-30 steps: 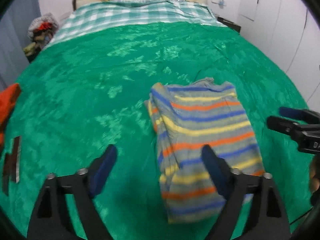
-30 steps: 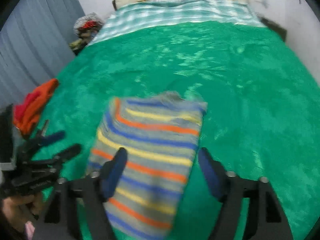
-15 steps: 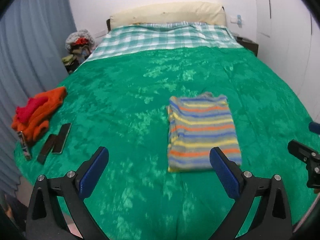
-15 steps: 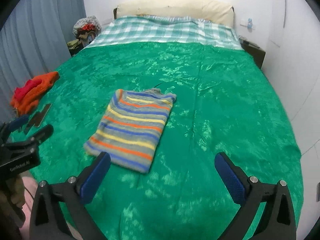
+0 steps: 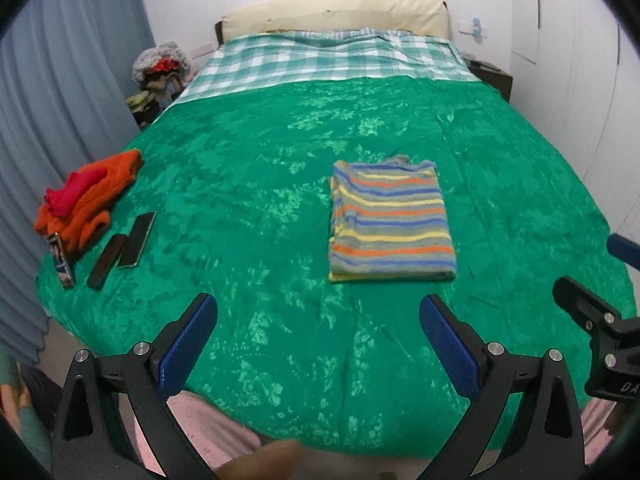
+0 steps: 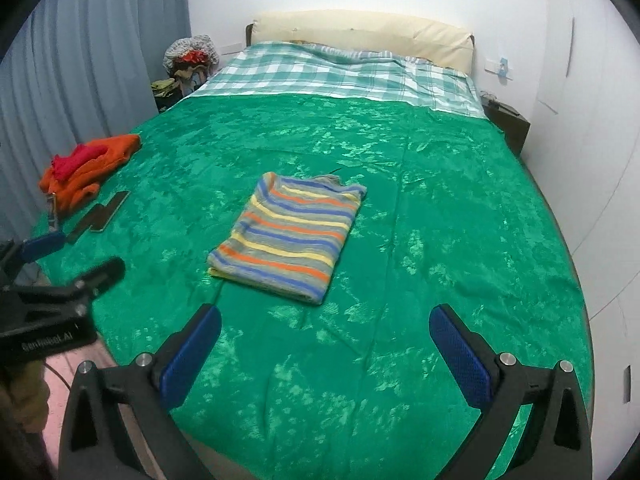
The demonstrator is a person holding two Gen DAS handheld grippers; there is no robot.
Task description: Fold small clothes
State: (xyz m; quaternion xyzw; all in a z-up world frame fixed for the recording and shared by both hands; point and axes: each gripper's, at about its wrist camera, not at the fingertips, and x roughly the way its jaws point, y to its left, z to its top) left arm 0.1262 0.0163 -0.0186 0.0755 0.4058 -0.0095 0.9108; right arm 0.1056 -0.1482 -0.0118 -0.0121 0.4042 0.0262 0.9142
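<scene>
A striped garment (image 5: pixel 390 222), grey with blue, orange and yellow bands, lies folded in a neat rectangle on the green bedspread (image 5: pixel 260 184); it also shows in the right wrist view (image 6: pixel 290 236). My left gripper (image 5: pixel 316 312) is open and empty, held back above the bed's near edge. My right gripper (image 6: pixel 324 322) is open and empty, also back from the garment. A pile of orange and red clothes (image 5: pixel 86 194) lies at the bed's left edge, also seen in the right wrist view (image 6: pixel 86 166).
Two dark flat phones (image 5: pixel 124 242) and a small card (image 5: pixel 62 260) lie near the orange pile. A checked sheet (image 5: pixel 332 58) and a pillow (image 5: pixel 336 12) are at the head. Curtains hang left, a white wall stands right, and a nightstand (image 6: pixel 506 120) sits at the back right.
Both grippers have pulled back and up from the striped garment, which now lies folded and free on the bed. More of the bed and the orange pile have come into view.
</scene>
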